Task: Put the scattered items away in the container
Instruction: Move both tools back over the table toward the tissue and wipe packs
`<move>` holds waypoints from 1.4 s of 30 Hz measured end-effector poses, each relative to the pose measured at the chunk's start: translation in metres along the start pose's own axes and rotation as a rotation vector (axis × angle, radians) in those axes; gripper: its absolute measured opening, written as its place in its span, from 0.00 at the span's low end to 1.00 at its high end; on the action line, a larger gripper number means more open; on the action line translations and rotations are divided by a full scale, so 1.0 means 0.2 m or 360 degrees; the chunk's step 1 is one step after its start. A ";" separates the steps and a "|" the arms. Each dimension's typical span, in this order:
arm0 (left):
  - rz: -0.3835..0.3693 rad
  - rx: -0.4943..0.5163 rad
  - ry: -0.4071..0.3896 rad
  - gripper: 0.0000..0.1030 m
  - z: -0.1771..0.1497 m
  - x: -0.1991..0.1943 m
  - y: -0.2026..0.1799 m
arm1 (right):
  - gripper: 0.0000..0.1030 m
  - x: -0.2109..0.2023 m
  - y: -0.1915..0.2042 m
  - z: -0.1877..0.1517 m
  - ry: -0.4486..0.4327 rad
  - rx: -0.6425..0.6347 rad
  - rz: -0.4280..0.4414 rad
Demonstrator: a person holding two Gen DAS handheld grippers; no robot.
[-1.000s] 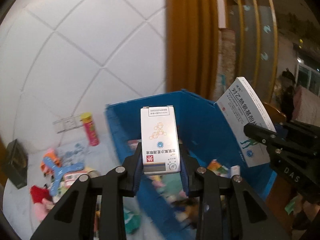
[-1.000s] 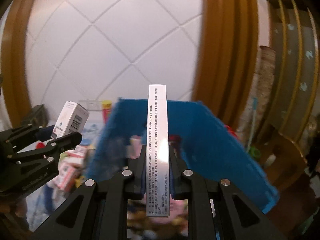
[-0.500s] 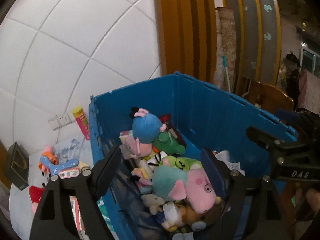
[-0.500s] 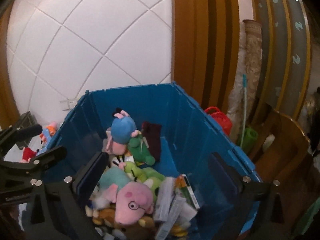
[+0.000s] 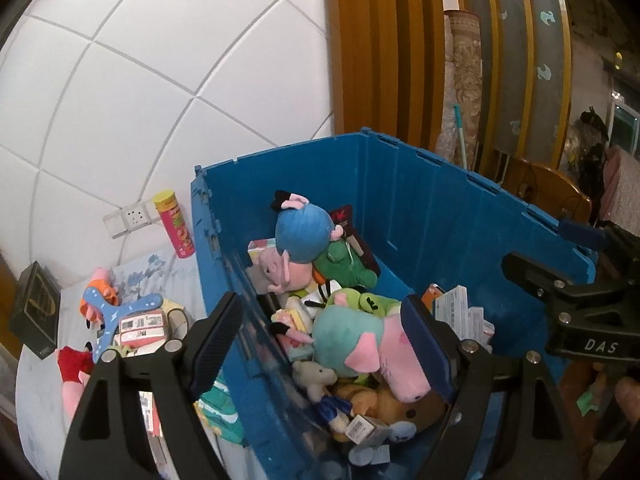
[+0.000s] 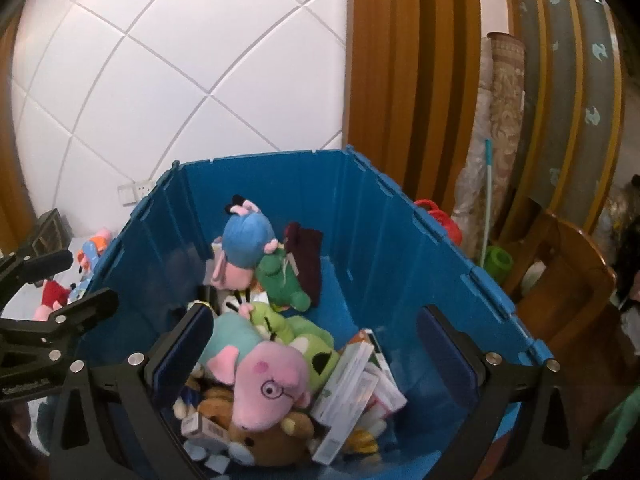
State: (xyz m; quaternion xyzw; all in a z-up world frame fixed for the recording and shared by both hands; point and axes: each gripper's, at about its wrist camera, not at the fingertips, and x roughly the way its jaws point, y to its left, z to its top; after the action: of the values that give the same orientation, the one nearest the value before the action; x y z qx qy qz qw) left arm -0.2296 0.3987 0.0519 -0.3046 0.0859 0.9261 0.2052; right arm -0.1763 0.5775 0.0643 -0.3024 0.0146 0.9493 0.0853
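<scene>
Container: a blue plastic crate (image 6: 400,264) is seen standing by the white tiled wall, its top open.
Contents: plush toys are heaped inside, a pink pig plush (image 6: 268,388) nearest, a blue-headed plush (image 5: 304,236) farther back; white medicine boxes (image 6: 352,376) are piled at the near right.
Left gripper (image 5: 320,344): held over the crate's near left corner, fingers spread wide, nothing between them.
Right gripper (image 6: 320,352): poised above the crate, fingers equally wide apart and bare.
Left outside: items are scattered on the surface to the left of the crate, among them a blue boomerang toy (image 5: 120,312), a labelled box (image 5: 142,326), a red plush (image 5: 74,364) and a pink snack tube (image 5: 176,230).
Progress: judged partly done; much is stowed, the left-hand scatter remains.
Change: a second ago each gripper was clamped on a white medicine box; both boxes are now gone from the fingers.
</scene>
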 end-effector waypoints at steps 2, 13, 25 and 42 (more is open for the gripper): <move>0.0004 -0.0008 -0.0003 0.79 -0.03 -0.03 0.02 | 1.00 -0.02 0.02 -0.01 0.0002 0.0000 -0.0002; 0.0049 -0.0065 -0.0029 0.79 -0.15 -0.20 0.17 | 1.00 -0.12 0.22 -0.07 -0.0016 -0.0045 0.0036; 0.0128 -0.0190 0.0004 0.79 -0.40 -0.36 0.64 | 1.00 -0.17 0.70 -0.12 -0.0032 -0.0124 0.0116; 0.0373 -0.0370 0.0295 0.79 -1.00 -0.42 1.70 | 1.00 -0.02 1.73 -0.37 0.0106 -0.0190 0.0304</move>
State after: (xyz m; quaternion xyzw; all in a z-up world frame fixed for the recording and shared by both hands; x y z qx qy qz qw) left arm -0.2086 0.0084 -0.0467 -0.3982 0.0317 0.9154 0.0505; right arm -0.1897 0.2310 -0.0016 -0.3355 -0.0103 0.9417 -0.0243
